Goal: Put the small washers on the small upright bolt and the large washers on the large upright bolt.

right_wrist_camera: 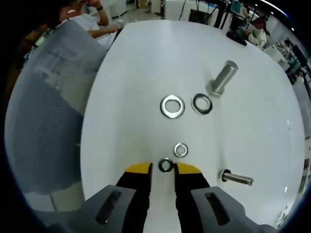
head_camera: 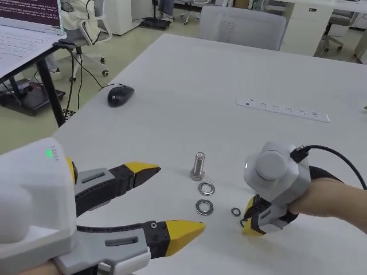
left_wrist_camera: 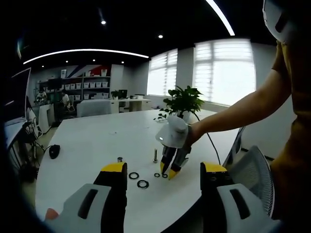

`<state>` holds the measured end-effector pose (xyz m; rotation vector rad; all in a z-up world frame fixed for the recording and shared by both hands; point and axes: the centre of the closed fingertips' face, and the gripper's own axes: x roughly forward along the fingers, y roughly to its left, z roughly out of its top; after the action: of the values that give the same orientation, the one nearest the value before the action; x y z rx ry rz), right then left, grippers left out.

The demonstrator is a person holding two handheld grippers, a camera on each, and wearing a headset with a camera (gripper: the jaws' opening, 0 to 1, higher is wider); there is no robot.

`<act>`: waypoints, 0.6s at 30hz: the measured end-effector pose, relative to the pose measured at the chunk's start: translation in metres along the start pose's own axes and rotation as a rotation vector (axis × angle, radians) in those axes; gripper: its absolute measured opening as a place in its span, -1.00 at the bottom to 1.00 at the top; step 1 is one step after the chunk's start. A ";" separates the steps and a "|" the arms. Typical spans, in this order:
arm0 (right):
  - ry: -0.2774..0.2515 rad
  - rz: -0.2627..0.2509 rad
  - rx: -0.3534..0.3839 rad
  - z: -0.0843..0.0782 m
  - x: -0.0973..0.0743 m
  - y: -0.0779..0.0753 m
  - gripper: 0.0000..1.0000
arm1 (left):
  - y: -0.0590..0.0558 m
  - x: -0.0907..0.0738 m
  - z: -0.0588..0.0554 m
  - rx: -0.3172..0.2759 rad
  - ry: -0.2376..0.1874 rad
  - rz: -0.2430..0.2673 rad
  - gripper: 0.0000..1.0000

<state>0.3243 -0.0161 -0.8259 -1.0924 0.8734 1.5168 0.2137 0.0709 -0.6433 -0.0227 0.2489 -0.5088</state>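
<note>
- The nearest small washer (right_wrist_camera: 165,165) is lying flat on the table (right_wrist_camera: 146,58), right in the mouth of the right gripper (right_wrist_camera: 163,168). The jaws are standing a narrow gap apart on either side of it and, as far as I can judge, are not yet pinching it.
- So thin a ring is offering very little edge. If the jaws are closing too high, they are likely skating over it or flicking it away across the smooth top.
- The second small washer (right_wrist_camera: 181,149) is lying just beyond the first, near enough that a shoved washer is risking a knock against it.
- The small bolt (right_wrist_camera: 236,178) is standing near, off to one side of the jaws. A careless swing is risking toppling it, and a tilted washer may be catching on its tip instead of dropping down.
- The first large washer (right_wrist_camera: 172,107) and the second large washer (right_wrist_camera: 201,103) are lying side by side further on, near the large bolt (right_wrist_camera: 223,77). Sending a washer to the wrong bolt is the sorting risk.
- The left gripper (head_camera: 182,197) is hovering with its jaws wide apart, holding nothing, and may be crowding the work.
</note>
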 end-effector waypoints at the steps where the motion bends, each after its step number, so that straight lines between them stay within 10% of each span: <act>1: 0.000 0.000 0.001 0.000 0.000 0.000 -0.60 | 0.000 0.000 0.000 0.001 0.001 -0.001 0.20; 18: 0.036 -0.010 -0.046 0.000 0.000 -0.003 -0.73 | 0.002 -0.002 -0.001 -0.002 0.001 0.007 0.20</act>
<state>0.3270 -0.0157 -0.8264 -1.1590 0.8596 1.5200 0.2129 0.0738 -0.6441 -0.0239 0.2504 -0.5012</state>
